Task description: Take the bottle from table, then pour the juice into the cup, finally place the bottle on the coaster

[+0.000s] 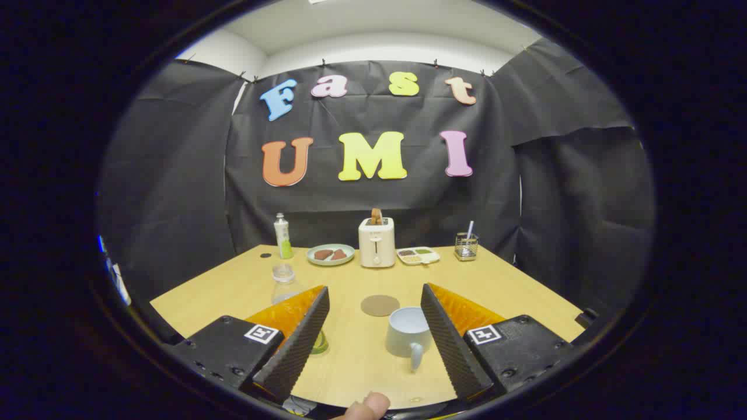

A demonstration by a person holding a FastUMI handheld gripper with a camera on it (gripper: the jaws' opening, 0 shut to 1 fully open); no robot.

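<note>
A clear plastic bottle (284,282) stands on the wooden table (233,286), mostly hidden behind my left finger (300,332); its greenish base peeks out at the finger's inner side. A grey cup (407,329) with its handle toward me sits between the fingers, close to the right finger (446,332). A round brown coaster (379,305) lies just beyond the cup, ahead of the fingertips. My gripper (374,290) is open wide, holding nothing.
Along the table's far edge stand a green and white bottle (283,236), a plate with brown pieces (330,254), a white toaster (376,242), a divided tray (418,255) and a wire holder (465,246). A person's fingertip (367,406) shows below the fingers.
</note>
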